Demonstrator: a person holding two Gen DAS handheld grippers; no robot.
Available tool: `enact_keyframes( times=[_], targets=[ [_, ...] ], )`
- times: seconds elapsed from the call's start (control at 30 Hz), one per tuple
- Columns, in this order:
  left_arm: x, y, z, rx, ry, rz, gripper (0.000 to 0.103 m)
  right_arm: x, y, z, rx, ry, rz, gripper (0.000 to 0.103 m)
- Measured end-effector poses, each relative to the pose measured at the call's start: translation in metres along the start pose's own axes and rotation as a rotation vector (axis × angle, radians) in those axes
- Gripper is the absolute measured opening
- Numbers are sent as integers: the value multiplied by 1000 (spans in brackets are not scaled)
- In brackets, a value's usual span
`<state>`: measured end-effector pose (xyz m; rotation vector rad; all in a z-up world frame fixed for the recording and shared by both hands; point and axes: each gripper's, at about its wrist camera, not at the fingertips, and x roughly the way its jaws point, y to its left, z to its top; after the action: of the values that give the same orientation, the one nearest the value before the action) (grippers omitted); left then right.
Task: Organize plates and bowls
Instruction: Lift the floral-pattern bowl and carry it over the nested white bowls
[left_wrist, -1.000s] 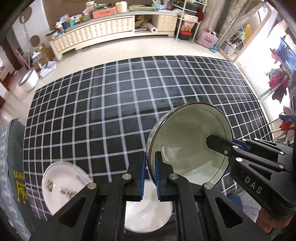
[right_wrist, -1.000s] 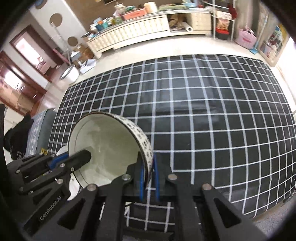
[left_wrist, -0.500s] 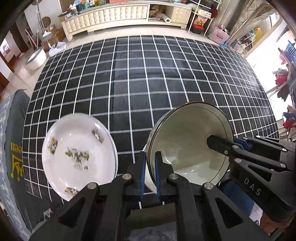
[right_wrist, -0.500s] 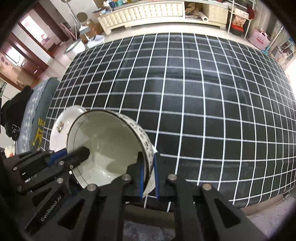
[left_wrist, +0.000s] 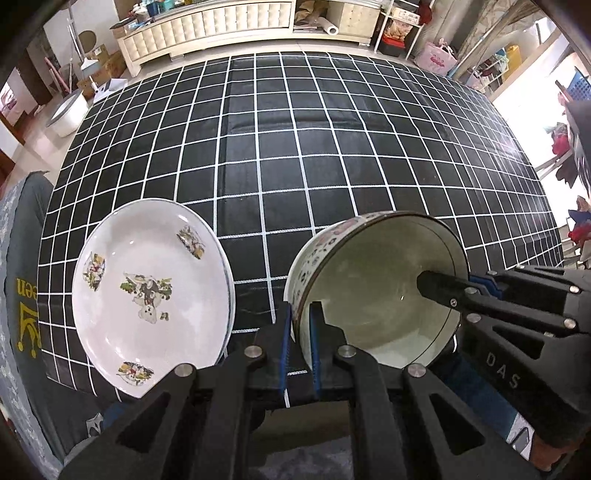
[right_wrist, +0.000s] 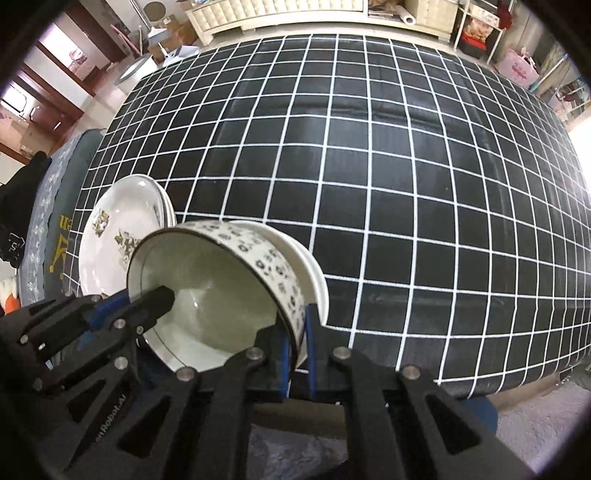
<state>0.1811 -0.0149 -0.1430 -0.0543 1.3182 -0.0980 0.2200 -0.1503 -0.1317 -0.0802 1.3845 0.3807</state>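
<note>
The bowl (left_wrist: 384, 291) is showing a pale greenish-white inside, a dark rim, and a white outside dotted with small dark flowers. Left of the bowl, the white plate (left_wrist: 147, 295) is displaying printed cartoon pictures. The cloth (left_wrist: 295, 147) is running black with white grid lines.

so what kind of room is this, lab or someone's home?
Most likely a home living room: a long white cabinet cluttered on top, shelves of household stuff, and a pink bag on the floor beyond the checked tablecloth.
</note>
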Motion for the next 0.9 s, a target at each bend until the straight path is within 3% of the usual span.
enact_keyframes(
  times=[0.33,0.63,0.73,0.9],
  targets=[
    [11,3,-4,27,-1,14,8,3,0,2,-31,10,-19,11],
    [12,7,-4,14,-6,0,8,3,1,1,-44,3,-11,17],
    [11,9,-5,1,-16,-20,8,-2,-4,-2,-7,6,12,23],
    [7,5,-5,23,-36,-33,8,-9,0,-3,-20,-16,-34,25]
  ],
)
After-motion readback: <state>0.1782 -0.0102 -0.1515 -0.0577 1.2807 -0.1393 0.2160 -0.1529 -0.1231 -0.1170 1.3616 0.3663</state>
